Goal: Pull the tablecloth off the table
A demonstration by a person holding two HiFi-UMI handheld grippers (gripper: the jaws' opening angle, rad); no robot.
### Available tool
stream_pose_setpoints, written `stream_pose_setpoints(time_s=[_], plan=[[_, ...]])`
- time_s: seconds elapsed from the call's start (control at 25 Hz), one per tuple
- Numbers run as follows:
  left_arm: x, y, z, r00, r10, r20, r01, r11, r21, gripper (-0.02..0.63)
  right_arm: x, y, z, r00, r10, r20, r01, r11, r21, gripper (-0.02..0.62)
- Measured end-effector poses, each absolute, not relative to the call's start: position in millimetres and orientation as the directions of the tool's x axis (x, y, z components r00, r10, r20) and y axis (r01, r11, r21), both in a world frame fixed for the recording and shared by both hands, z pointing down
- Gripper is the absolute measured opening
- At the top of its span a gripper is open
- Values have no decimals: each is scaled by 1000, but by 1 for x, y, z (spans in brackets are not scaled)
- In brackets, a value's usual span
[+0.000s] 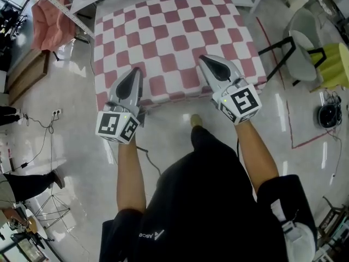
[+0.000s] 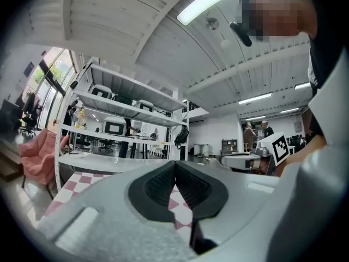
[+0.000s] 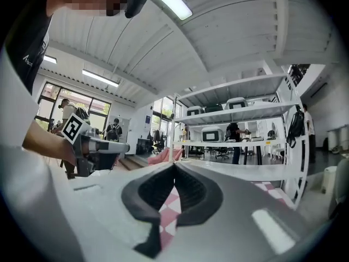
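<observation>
Both grippers are shut tight. The left gripper and the right gripper each have their black pads pressed together at the tip, and no cloth looks pinched between them. They float just over the tablecloth, side by side, and both point away from the person.

This pink and white checked cloth lies flat and covers the whole top of the table, so the table itself is hidden. Its near edge hangs down a little, just behind the gripper tips, on the person's side. Most of the cloth is ahead of the tips and runs to the far edge.

The left gripper is by the near left corner and the right gripper is toward the near right corner. The right one reaches a bit further in, but both are about as close to the near edge.

I think the jaws must open and come back to that hanging edge to bite it. Then the pull would go toward the person.

Shiny floor is all around, and a pink chair stands off past the far left corner.
</observation>
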State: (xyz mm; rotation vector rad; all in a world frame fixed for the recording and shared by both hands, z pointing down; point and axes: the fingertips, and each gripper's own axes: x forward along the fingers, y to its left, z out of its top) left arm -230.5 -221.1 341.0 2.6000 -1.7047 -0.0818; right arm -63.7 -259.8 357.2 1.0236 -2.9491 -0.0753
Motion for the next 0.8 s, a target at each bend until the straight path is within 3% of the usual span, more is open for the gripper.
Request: stream_pose_setpoints(time_s=[0.52,0.6,0.8], plan=[[-249,-382,392,275,-946,172,-961,-269,58,11,-55,-434,416,-766,-619,173,-630,777,-10,3],[-256,-394,405,258,-940,221,-966,-251,63,12,-58,-447,430,-756,-614,225,-635,772,-29,112],[-277,-418,441,217,-917,336,-976,-203,77,44,-60,-474,470,-697,-619,363,-675,737,-40,208]])
